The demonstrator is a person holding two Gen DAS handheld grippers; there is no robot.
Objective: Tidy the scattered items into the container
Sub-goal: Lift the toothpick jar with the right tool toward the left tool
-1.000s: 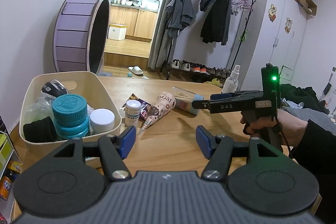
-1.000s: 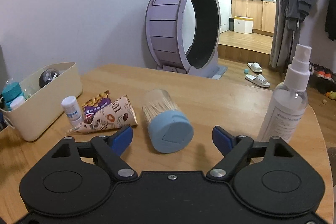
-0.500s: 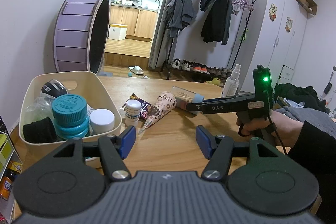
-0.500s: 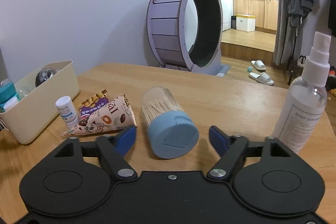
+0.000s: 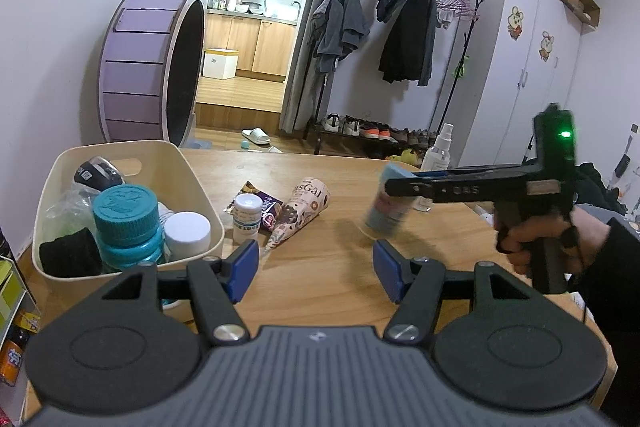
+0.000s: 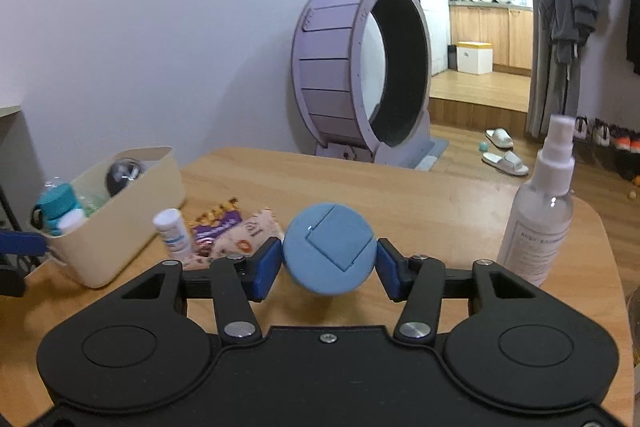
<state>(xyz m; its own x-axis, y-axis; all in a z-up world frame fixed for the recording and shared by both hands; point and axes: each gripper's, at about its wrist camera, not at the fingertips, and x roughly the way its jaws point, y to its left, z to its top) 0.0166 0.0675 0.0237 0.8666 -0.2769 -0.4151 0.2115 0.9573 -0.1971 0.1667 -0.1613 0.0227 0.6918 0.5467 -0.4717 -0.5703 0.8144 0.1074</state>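
Note:
My right gripper [image 6: 329, 269] has its blue pads against both sides of a toothpick jar with a blue lid [image 6: 330, 253], and its jaws are closing on it. In the left wrist view the jar [image 5: 386, 207] is blurred and hangs tilted just above the table in that gripper [image 5: 400, 183]. My left gripper [image 5: 316, 269] stands open over bare wood with nothing between its fingers. The cream container [image 5: 120, 147] is at the left and holds a teal-capped bottle [image 5: 126, 223], a white-capped jar and dark items. Beside it lie a white pill bottle [image 5: 247, 217], a purple snack packet [image 5: 268, 217] and a paper cone wrapper [image 5: 302, 211].
A clear spray bottle [image 6: 536, 223] stands upright at the table's right side. A purple wheel [image 6: 360, 75] stands on the floor behind the table. A person's hand [image 5: 532, 235] holds the right gripper. Shelf items sit beyond the table's left edge.
The right gripper moved forward around the lying toothpick jar, its jaws closed onto the lid end, and the jar has come up off the table. The left gripper has not moved.

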